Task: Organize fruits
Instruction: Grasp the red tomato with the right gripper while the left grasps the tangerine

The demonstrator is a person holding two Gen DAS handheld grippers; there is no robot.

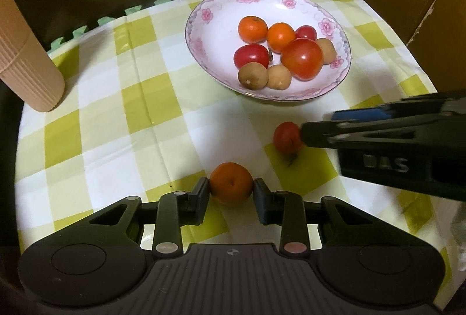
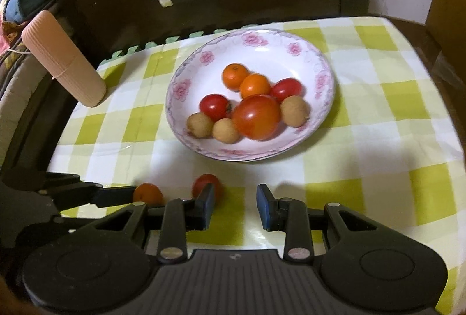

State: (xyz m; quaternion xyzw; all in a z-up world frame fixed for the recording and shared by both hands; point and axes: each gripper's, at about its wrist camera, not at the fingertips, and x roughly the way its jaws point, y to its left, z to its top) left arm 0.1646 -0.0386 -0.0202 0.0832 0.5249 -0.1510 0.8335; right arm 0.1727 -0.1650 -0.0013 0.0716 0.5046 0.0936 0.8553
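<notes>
Both grippers were matte black plastic: the left gripper [image 1: 230,187] and right gripper [image 2: 235,200] had silver rivets, ribbed bases and blue-padded jaws.

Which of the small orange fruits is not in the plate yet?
The small orange fruit on the checked cloth, pinched in the left claw; the other two sit in the flowered plate.

both wrist views look down, sharing plate [image 1: 201,6].

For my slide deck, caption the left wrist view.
Left gripper shut on an orange; right gripper beside a tomato.
</notes>
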